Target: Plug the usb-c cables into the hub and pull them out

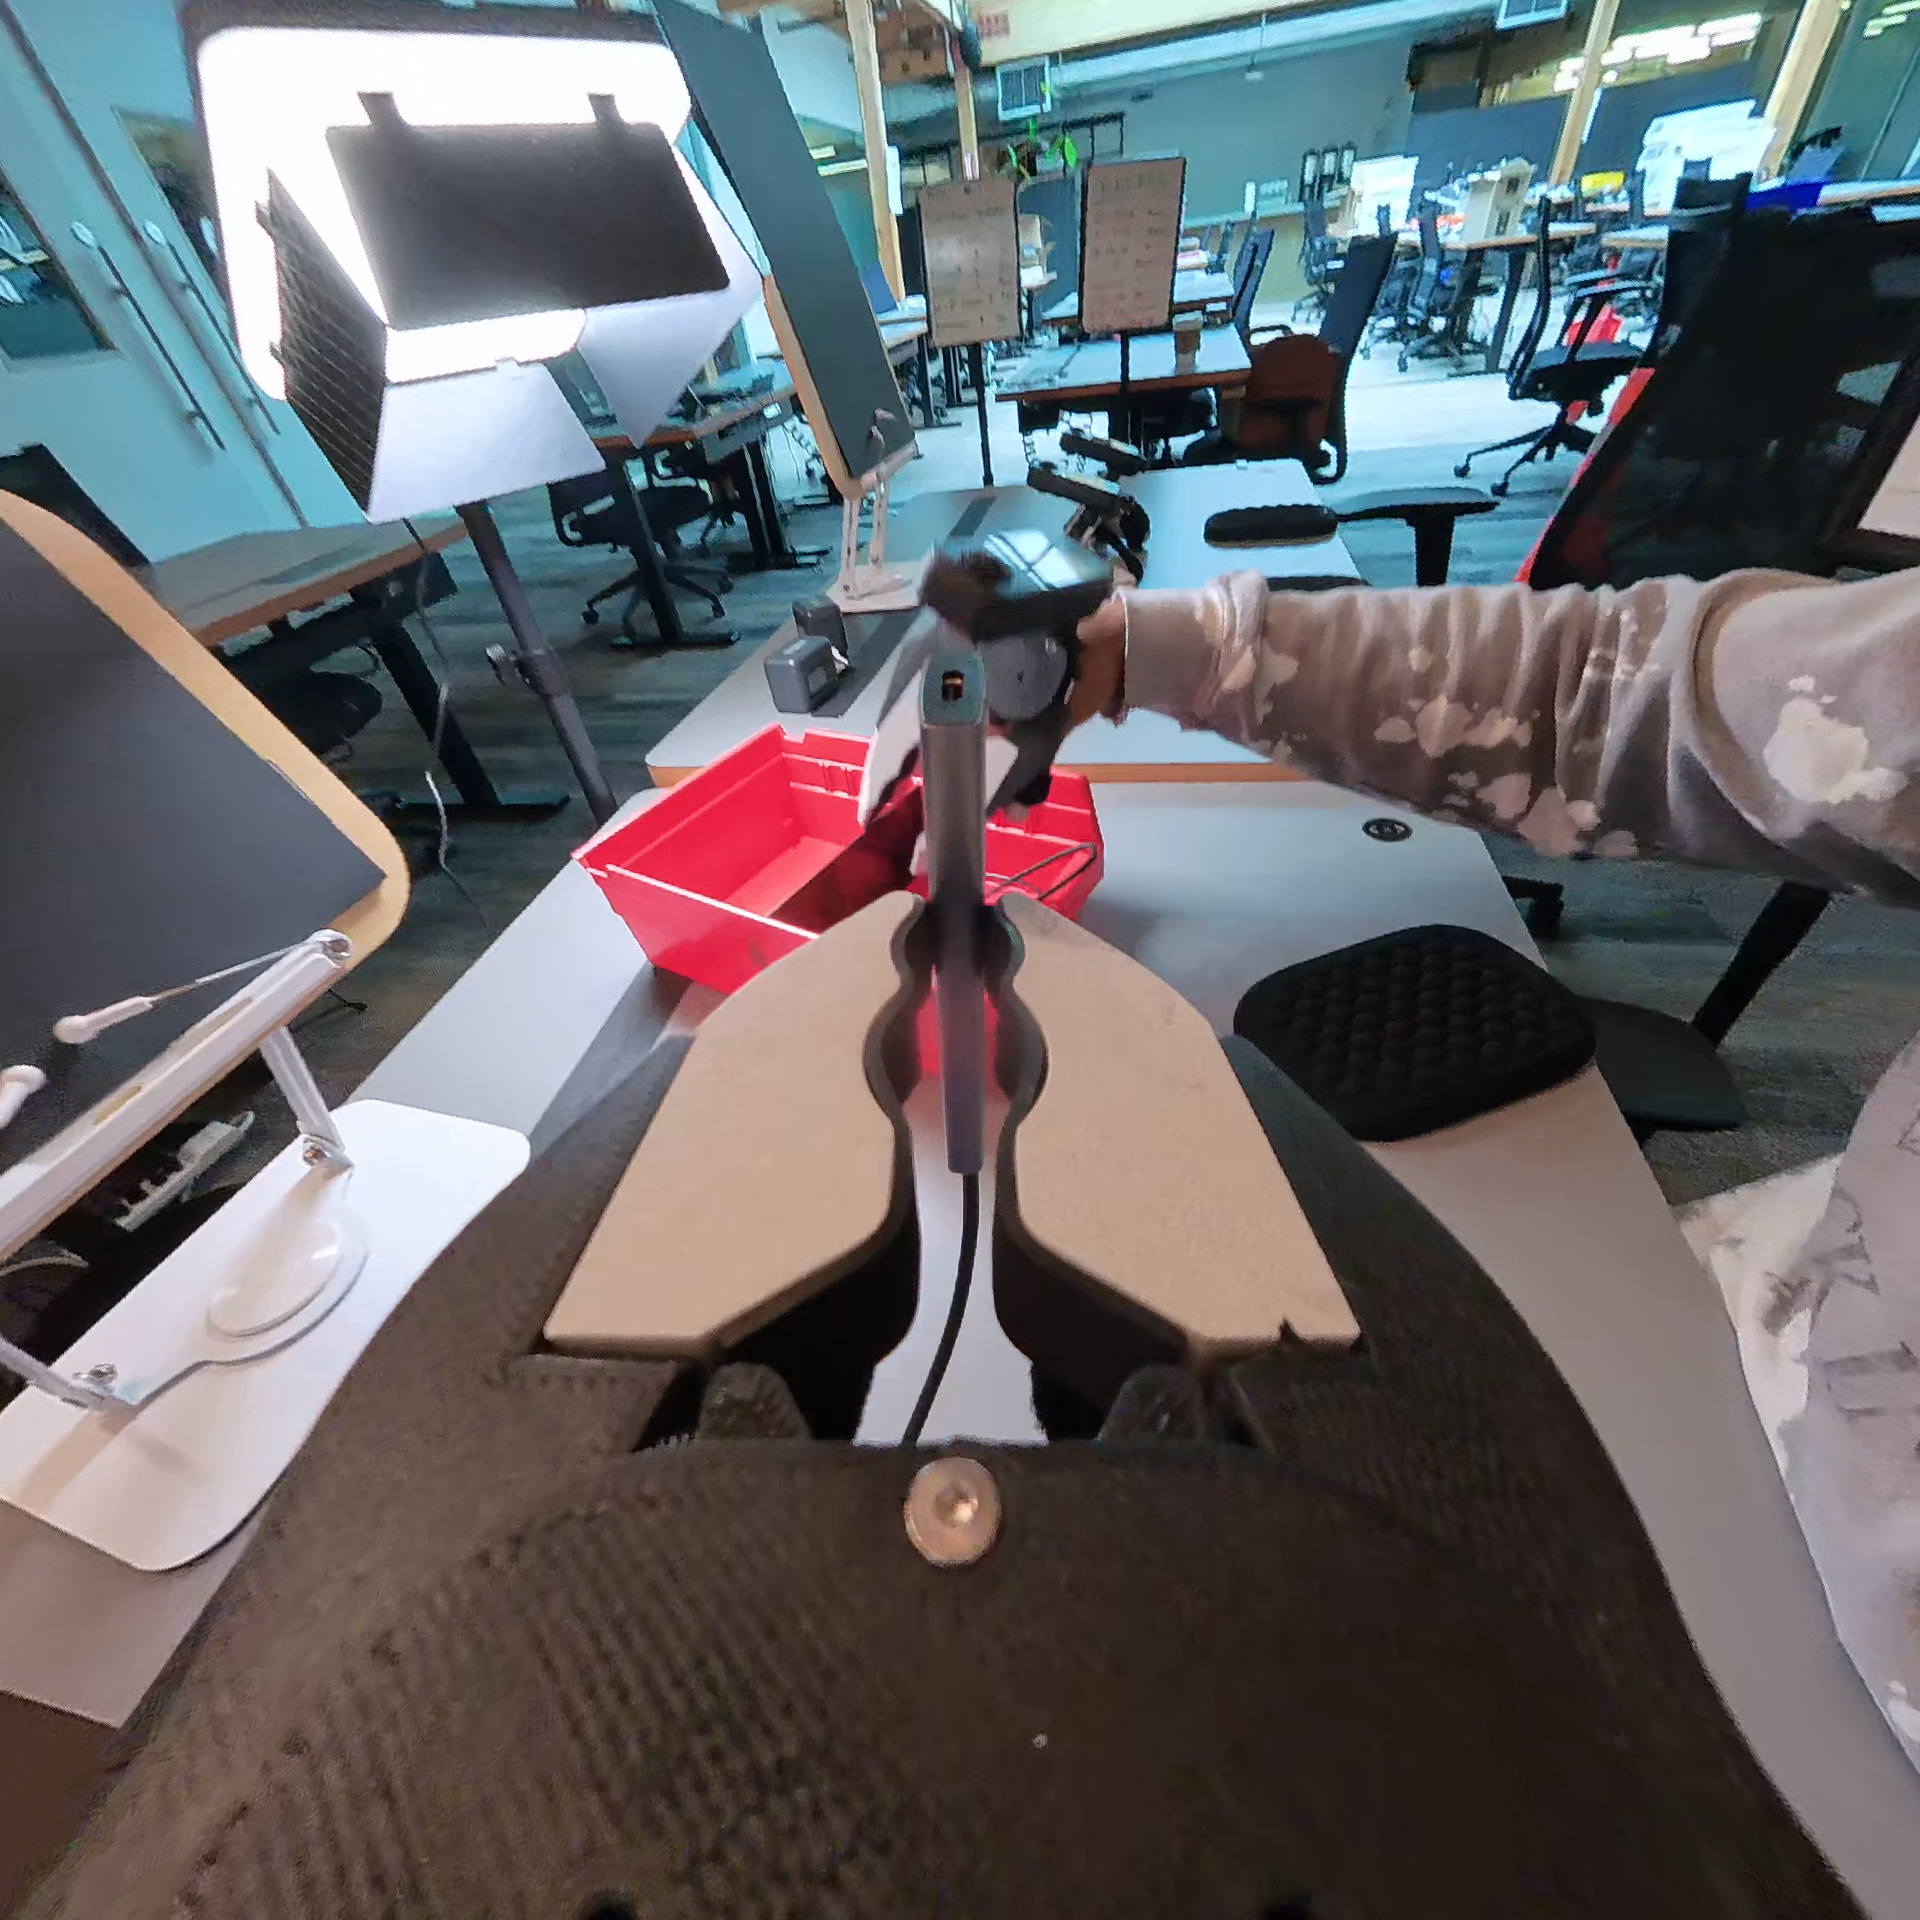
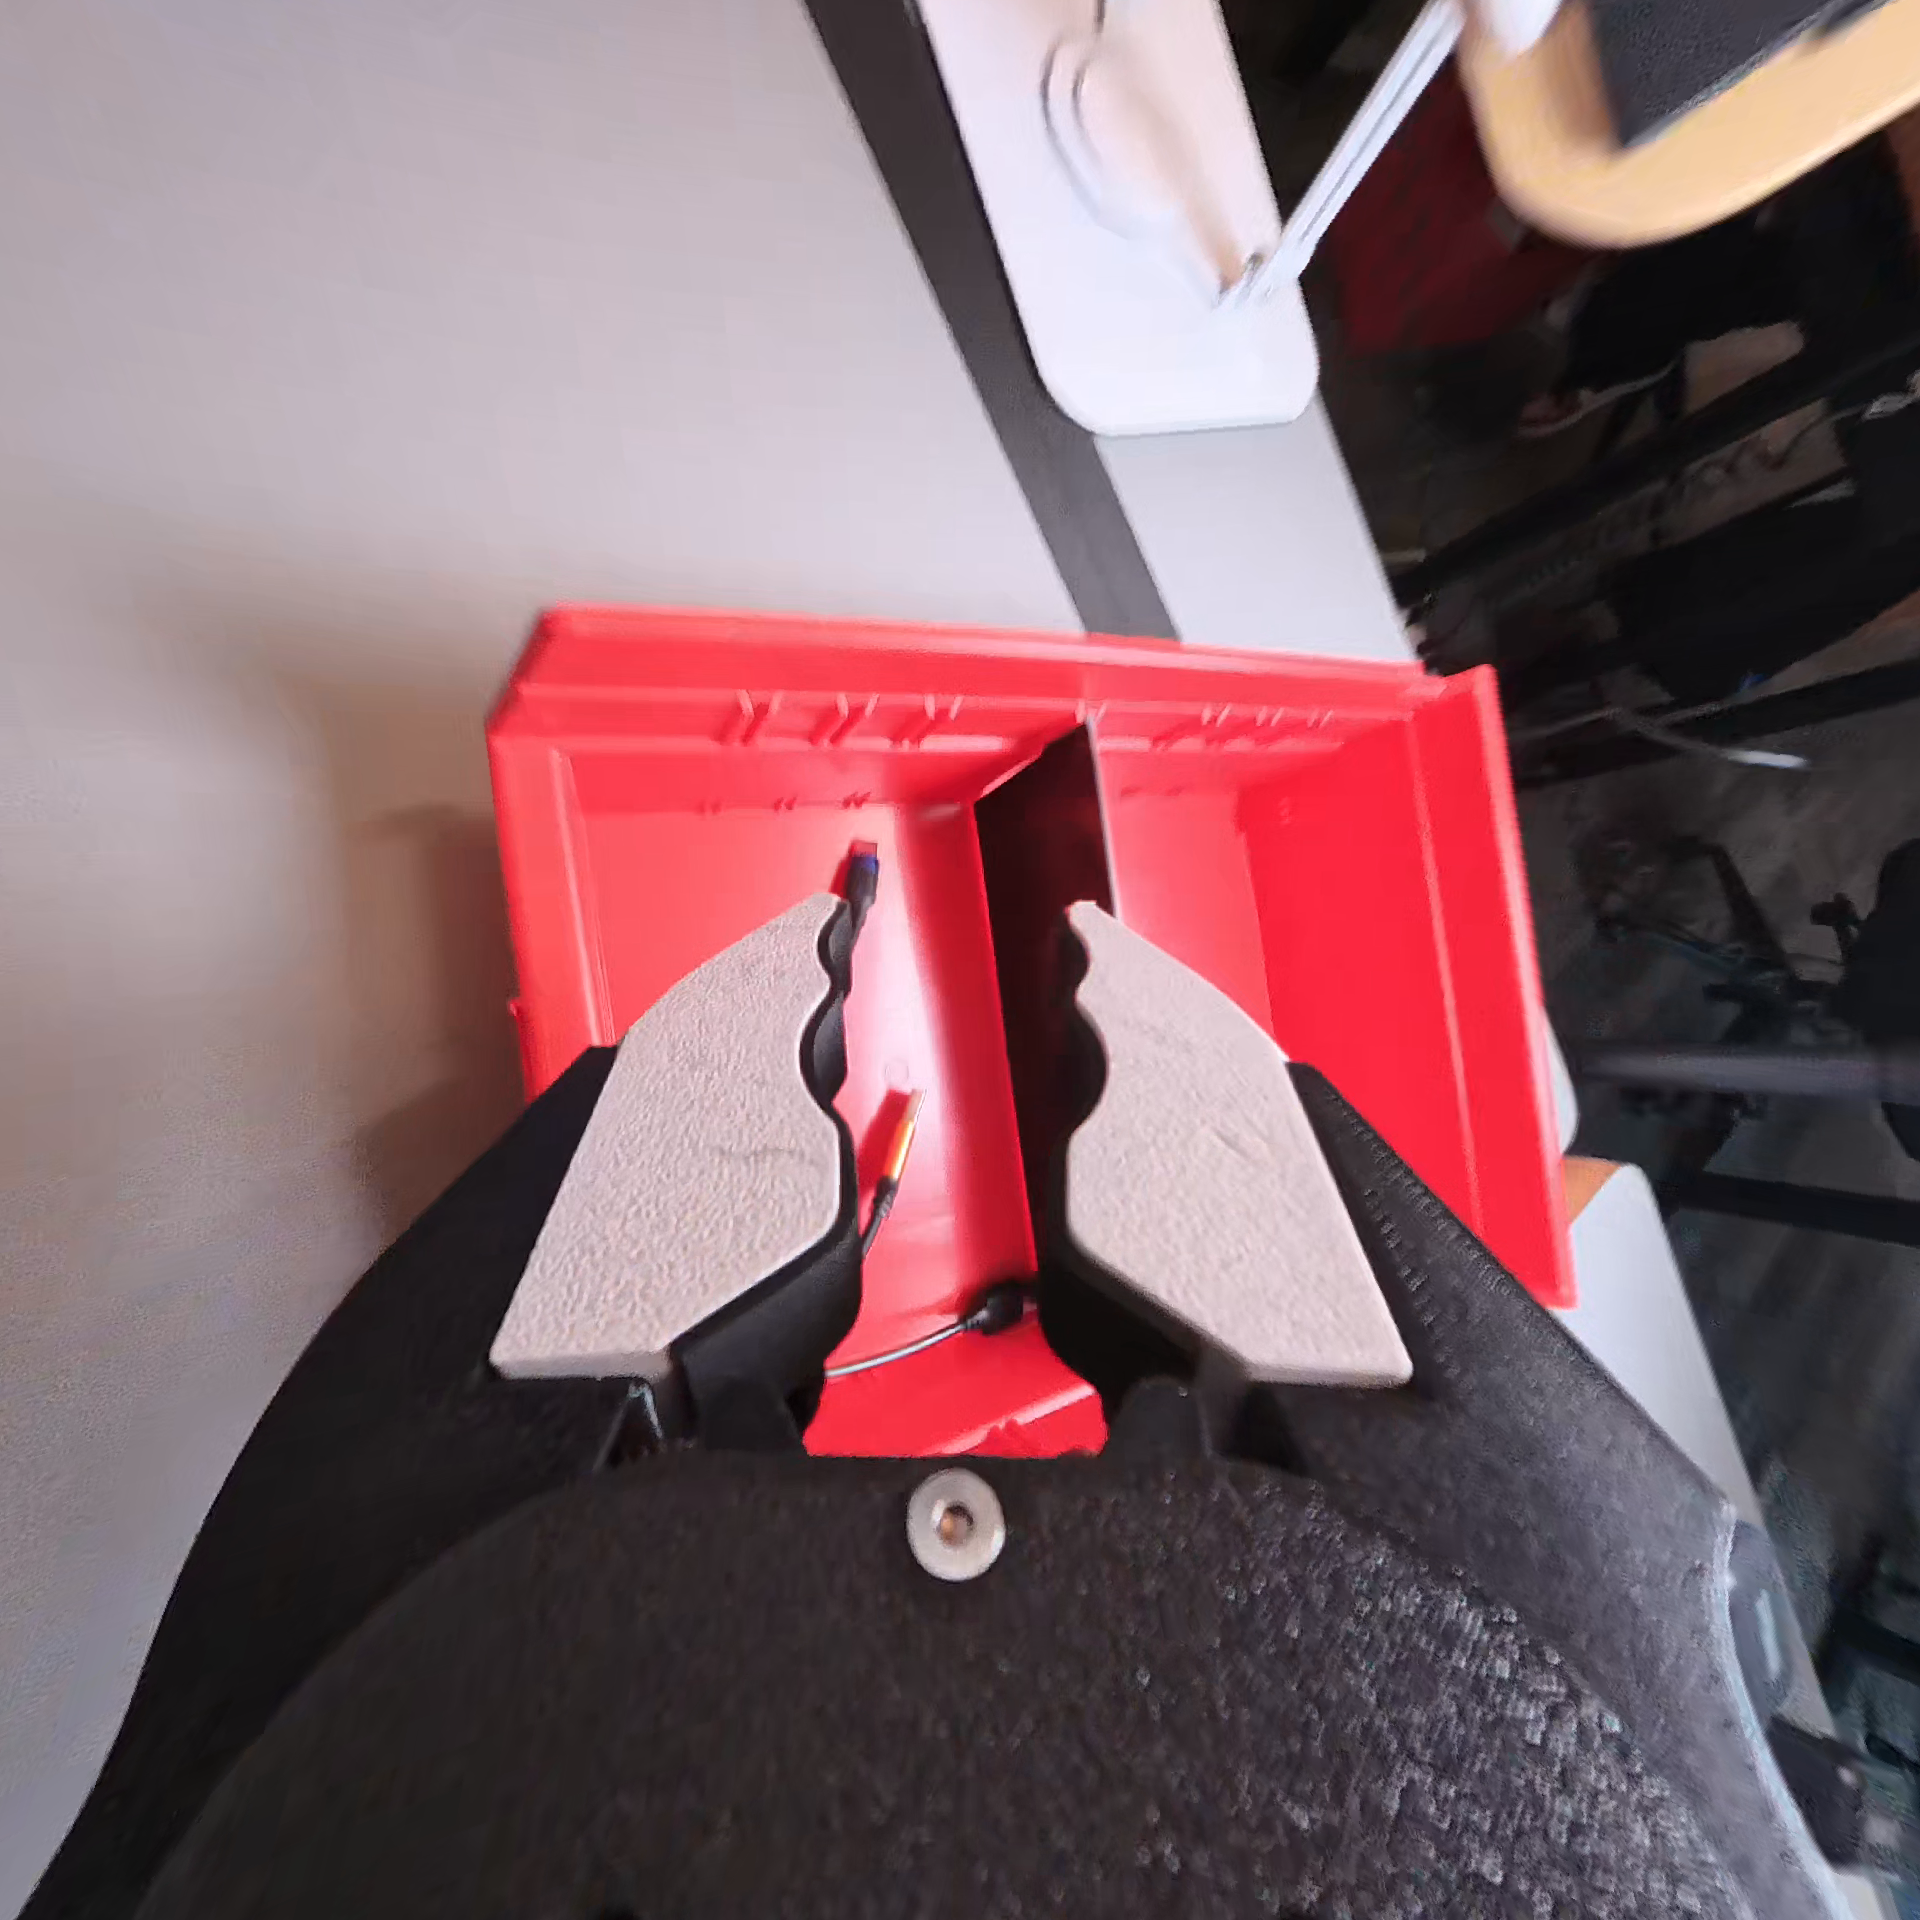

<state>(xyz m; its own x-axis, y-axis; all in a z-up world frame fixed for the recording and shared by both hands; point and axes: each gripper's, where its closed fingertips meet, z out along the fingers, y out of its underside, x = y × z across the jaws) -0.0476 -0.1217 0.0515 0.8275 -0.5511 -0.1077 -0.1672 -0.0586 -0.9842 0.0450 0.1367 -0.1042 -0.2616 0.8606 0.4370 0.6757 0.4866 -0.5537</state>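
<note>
Above the red bin (image 1: 748, 862) I had the left gripper (image 1: 958, 935) clamped on the grey hub (image 1: 954, 831), held edge-up with its black lead trailing back between the fingers. Over the same bin (image 2: 1351, 935) my right gripper (image 2: 956, 925) hung with its jaws apart, holding nothing. Inside the bin, left of its black divider (image 2: 1039, 831), lay the blue-tipped cable (image 2: 862, 873) and the orange-tipped cable (image 2: 899, 1138).

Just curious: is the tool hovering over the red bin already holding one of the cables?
No: the right gripper is open, and its fingers are empty above the cables in the red bin.
</note>
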